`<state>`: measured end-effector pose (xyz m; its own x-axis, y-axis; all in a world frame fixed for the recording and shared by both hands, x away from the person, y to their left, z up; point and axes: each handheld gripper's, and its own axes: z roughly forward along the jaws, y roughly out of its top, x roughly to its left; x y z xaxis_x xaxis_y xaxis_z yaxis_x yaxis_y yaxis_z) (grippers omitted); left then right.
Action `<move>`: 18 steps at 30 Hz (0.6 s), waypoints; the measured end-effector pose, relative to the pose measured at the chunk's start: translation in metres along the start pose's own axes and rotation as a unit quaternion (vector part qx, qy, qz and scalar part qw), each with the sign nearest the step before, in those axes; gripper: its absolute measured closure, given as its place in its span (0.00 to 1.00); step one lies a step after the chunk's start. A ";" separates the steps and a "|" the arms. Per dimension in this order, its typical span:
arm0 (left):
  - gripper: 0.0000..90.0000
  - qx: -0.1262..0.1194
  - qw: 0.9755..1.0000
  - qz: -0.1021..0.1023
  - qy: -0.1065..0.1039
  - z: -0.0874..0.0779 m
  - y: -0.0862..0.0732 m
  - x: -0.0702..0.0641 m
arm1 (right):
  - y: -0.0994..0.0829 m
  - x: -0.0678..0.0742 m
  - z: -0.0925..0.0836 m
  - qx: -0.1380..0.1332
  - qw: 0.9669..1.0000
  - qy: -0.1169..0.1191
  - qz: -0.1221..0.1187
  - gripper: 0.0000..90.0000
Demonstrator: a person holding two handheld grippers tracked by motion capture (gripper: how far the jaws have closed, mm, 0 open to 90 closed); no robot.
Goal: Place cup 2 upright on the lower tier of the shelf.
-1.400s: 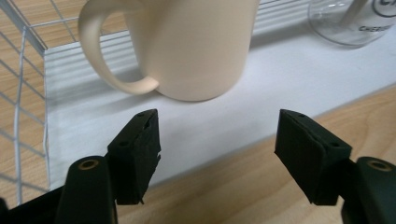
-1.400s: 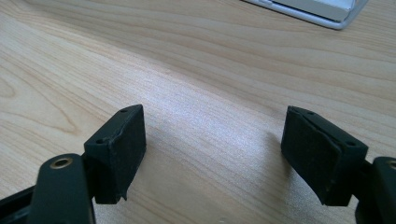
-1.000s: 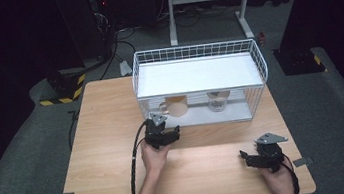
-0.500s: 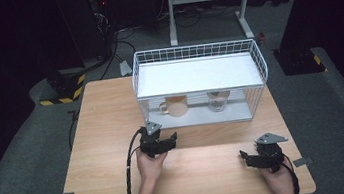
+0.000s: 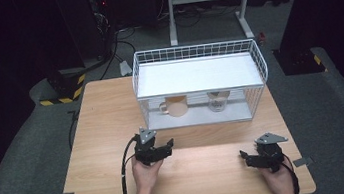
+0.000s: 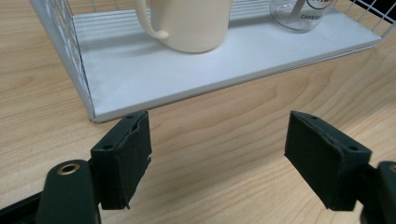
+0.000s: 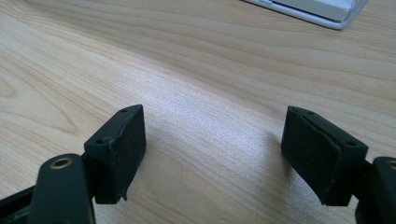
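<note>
Both grippers black: left gripper (image 5: pixel 165 146) trails a black cable (image 5: pixel 125 169). Grey three-cornered plate (image 5: pixel 270 138) tops the right gripper (image 5: pixel 246 157). Pads (image 6: pixel 127 156) look foam-faced, with small screws.

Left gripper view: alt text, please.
The left gripper hangs open and empty above the wooden table, aimed at a cream mug and a clear glass on the white wire rack's lower shelf.

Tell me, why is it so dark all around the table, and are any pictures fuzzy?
High view: light falls on the table and white rack while the room behind stays nearly black, and it looks a little soft. Left gripper view: the cream mug is evenly lit. Right gripper view: a pale sheen glares off the wood between the claw's pads.
</note>
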<state>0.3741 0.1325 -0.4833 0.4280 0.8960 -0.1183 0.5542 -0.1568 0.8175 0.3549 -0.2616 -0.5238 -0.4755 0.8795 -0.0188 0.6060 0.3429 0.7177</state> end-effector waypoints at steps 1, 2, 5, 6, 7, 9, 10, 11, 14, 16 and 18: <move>0.25 0.000 1.000 0.002 0.001 -0.001 -0.001 0.000 | 0.000 0.000 0.000 0.000 1.000 0.000 0.000 0.25; 0.25 0.002 1.000 0.003 0.001 -0.002 -0.002 0.000 | 0.000 0.000 0.000 0.000 1.000 0.000 0.000 0.25; 0.24 0.004 1.000 0.004 0.001 -0.005 -0.006 0.000 | 0.000 0.000 0.000 0.000 1.000 0.000 0.000 0.25; 0.24 0.004 1.000 0.006 0.001 -0.006 -0.007 0.000 | 0.000 0.000 0.000 0.000 1.000 0.000 0.000 0.25; 0.24 0.003 1.000 0.008 0.001 -0.007 -0.009 0.000 | 0.000 0.000 0.000 0.000 1.000 0.000 0.000 0.25; 0.23 0.005 1.000 0.010 0.002 -0.009 -0.012 0.000 | 0.000 0.000 0.000 0.000 1.000 0.000 0.000 0.25; 0.23 0.006 1.000 0.011 0.002 -0.010 -0.014 0.001 | 0.000 0.000 0.000 0.000 1.000 0.000 0.000 0.25; 0.23 0.006 1.000 0.007 0.000 -0.011 -0.016 0.001 | 0.000 0.000 0.000 0.000 1.000 0.000 0.000 0.25; 0.22 0.011 1.000 0.008 0.002 -0.013 -0.022 0.002 | 0.000 0.000 0.000 0.000 1.000 0.000 0.000 0.25; 0.22 0.013 1.000 0.005 0.002 -0.014 -0.026 0.003 | 0.000 0.000 0.000 0.000 1.000 0.000 0.000 0.25; 0.22 0.017 1.000 0.007 0.007 -0.014 -0.029 0.004 | 0.000 0.000 0.000 0.000 1.000 0.000 0.000 0.25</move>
<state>0.3496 0.1465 -0.4994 0.4266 0.8990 -0.0985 0.5723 -0.1840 0.7991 0.3549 -0.2616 -0.5238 -0.4753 0.8796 -0.0185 0.6064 0.3427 0.7175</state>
